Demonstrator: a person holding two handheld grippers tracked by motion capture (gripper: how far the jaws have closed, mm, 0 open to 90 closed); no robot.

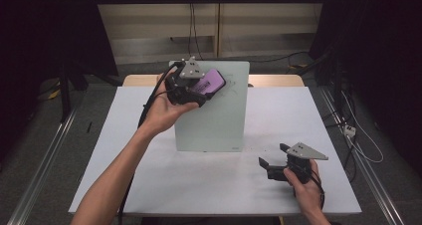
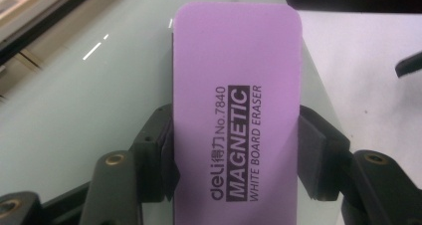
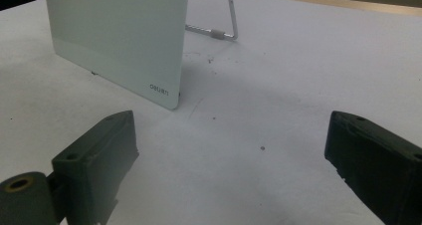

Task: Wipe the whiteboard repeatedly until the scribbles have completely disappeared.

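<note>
**Readable markings**

1. Purple eraser (image 2: pixel 236 110), clamped between my left gripper's (image 2: pixel 236 160) jaws, centre of the left gripper view: black print running lengthwise, "deli" with two Chinese characters, "No.7840", "MAGNETIC" in a black bar, "WHITE BOARD ERASER".
2. Standing glass board (image 3: pixel 119 36), upper left of my right gripper view: small pale brand word at its lower corner, seemingly "deli", seen reversed.
</note>
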